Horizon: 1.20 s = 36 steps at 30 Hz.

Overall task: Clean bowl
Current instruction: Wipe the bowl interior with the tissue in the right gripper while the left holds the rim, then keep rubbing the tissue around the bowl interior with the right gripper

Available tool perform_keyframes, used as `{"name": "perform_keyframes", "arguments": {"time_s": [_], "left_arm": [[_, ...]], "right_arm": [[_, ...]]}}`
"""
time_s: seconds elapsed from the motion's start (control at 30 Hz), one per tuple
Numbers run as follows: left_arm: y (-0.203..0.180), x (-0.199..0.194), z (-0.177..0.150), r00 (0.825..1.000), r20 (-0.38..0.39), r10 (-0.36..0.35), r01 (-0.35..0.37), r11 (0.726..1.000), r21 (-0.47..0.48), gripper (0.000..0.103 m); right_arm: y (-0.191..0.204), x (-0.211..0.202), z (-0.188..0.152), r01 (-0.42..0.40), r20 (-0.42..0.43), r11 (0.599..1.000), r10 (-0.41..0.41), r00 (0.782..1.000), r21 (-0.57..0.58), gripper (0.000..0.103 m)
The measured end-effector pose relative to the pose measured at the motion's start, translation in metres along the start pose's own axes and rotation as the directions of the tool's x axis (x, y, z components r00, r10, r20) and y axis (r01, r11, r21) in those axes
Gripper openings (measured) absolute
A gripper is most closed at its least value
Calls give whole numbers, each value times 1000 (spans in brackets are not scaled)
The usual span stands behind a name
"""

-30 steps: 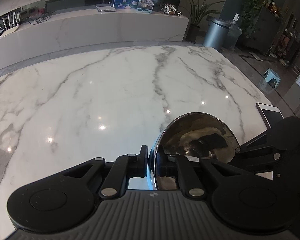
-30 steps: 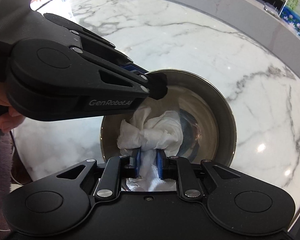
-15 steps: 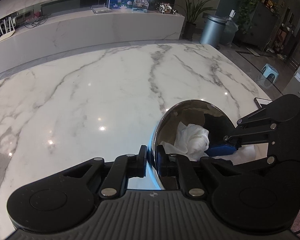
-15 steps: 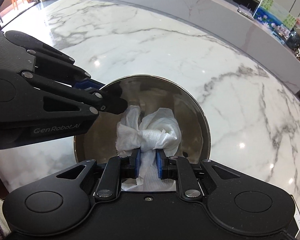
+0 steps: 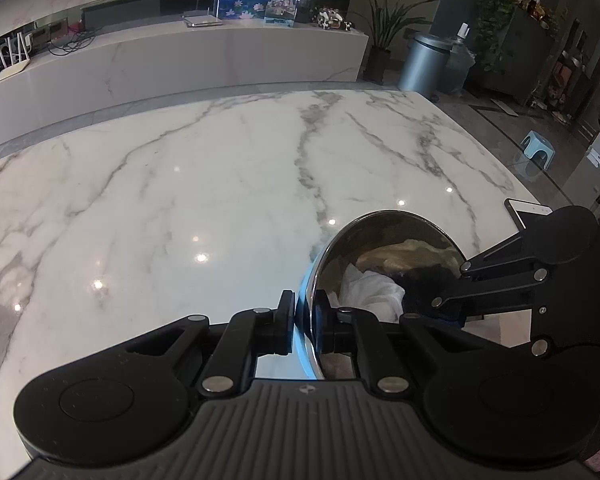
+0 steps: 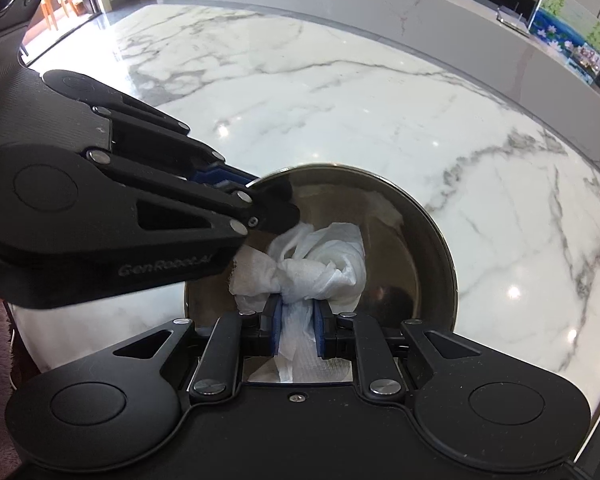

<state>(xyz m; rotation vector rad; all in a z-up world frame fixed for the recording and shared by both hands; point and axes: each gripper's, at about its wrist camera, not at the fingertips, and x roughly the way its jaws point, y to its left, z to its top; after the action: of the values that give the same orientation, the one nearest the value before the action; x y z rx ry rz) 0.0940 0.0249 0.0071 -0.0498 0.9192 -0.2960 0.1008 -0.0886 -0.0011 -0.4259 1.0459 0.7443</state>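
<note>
A shiny steel bowl (image 5: 396, 240) is held tilted above the marble table; it also shows in the right wrist view (image 6: 412, 232). My left gripper (image 5: 303, 320) is shut on the bowl's rim; in the right wrist view it (image 6: 276, 208) clamps the rim at the left. My right gripper (image 6: 296, 312) is shut on a crumpled white paper towel (image 6: 320, 264) that is pressed inside the bowl. The towel (image 5: 370, 292) and my right gripper (image 5: 448, 312) also show inside the bowl in the left wrist view.
The white marble table (image 5: 180, 200) spreads out ahead. A phone (image 5: 526, 214) lies near its right edge. A long counter (image 5: 180, 60) with a picture and cables stands beyond. A metal bin (image 5: 424, 62) and a blue stool (image 5: 538, 154) are on the floor.
The bowl has been tilted and shifted while my right gripper moved the towel around inside it. Both grips are unchanged.
</note>
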Motion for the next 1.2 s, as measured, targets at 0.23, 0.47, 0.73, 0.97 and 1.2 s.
{"name": "perform_keyframes", "arguments": {"time_s": [0.23, 0.47, 0.73, 0.97, 1.2], "left_arm": [[0, 0, -1, 1000, -3, 2, -2, 1000, 5, 8], [0, -1, -2, 1000, -1, -1, 1, 1000, 8, 8], [0, -1, -2, 1000, 0, 8, -8, 1000, 7, 9], [-1, -1, -2, 1000, 0, 1, -1, 1000, 13, 9], [-2, -1, -1, 1000, -3, 5, -5, 1000, 17, 9]], "right_arm": [[-2, 3, 1, 6, -2, 1000, -6, 1000, 17, 14], [-4, 2, 2, 48, 9, 999, -49, 999, 24, 14], [-17, -6, 5, 123, 35, 991, -125, 992, 42, 14], [-22, 1, 5, 129, 19, 991, -130, 991, 43, 14], [-17, 4, 3, 111, -8, 994, -111, 994, 18, 14]]}}
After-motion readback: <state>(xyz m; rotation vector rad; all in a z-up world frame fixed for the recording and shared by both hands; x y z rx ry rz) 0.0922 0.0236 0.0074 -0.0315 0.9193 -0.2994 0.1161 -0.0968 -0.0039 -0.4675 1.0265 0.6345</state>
